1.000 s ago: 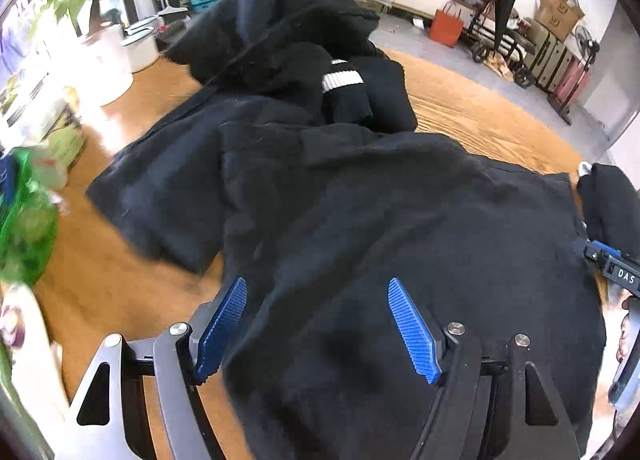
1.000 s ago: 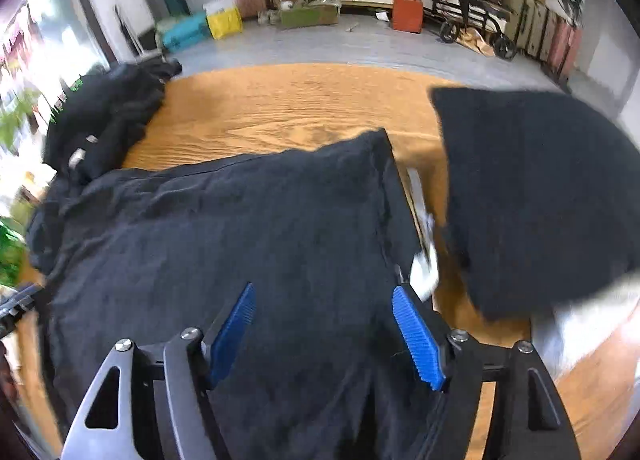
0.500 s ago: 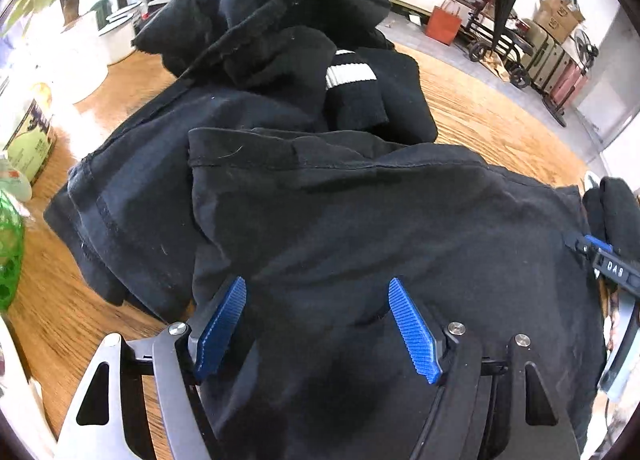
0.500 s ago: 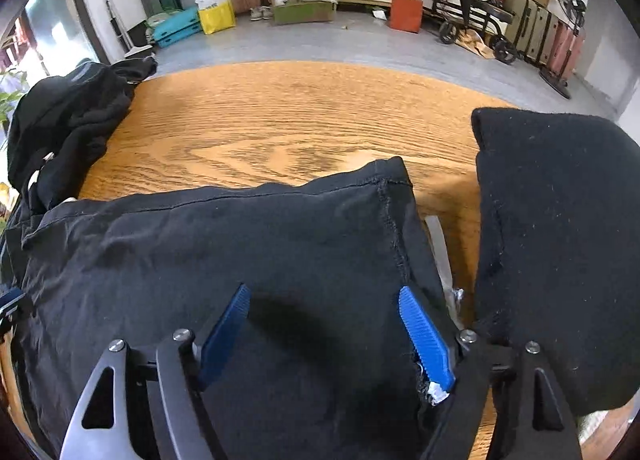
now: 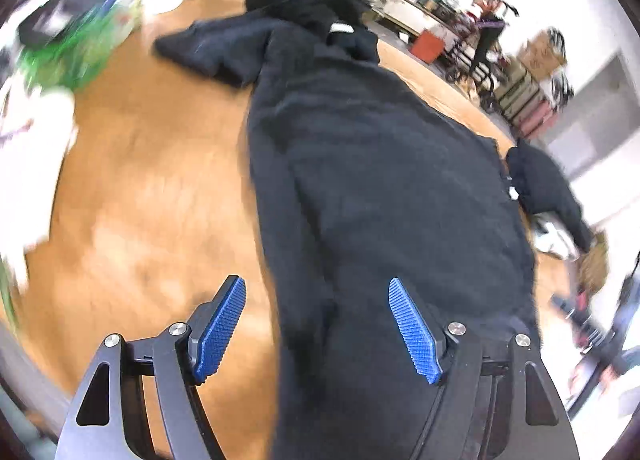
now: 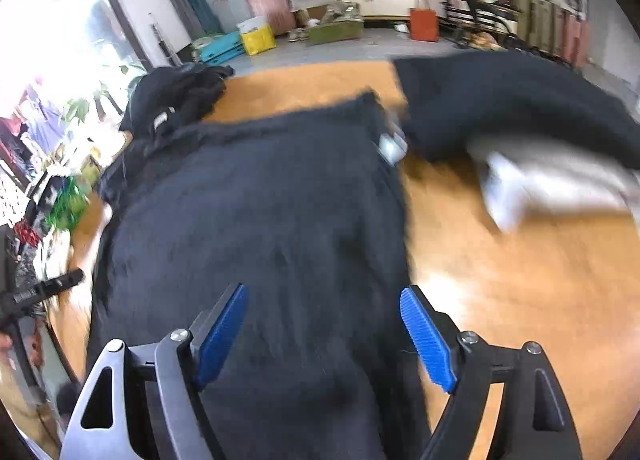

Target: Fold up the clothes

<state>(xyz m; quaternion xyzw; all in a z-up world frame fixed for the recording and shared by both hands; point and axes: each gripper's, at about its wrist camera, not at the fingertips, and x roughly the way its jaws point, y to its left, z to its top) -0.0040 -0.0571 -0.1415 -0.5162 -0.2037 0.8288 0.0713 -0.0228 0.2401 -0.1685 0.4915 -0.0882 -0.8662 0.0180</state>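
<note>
While both my grippers hang with jaws apart, the black garment (image 5: pixel 384 188) runs lengthwise from near to far between them: left gripper (image 5: pixel 316 334) at its left edge, right gripper (image 6: pixel 324 334) at its right.

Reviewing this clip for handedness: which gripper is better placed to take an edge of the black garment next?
Roughly even. The left gripper and the right gripper, both open, each straddle a side edge of the black garment.

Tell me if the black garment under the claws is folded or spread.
Folded lengthwise: the garment lies as a long narrow strip on the table, bare wood on both sides. Blur hides its layers.
</note>
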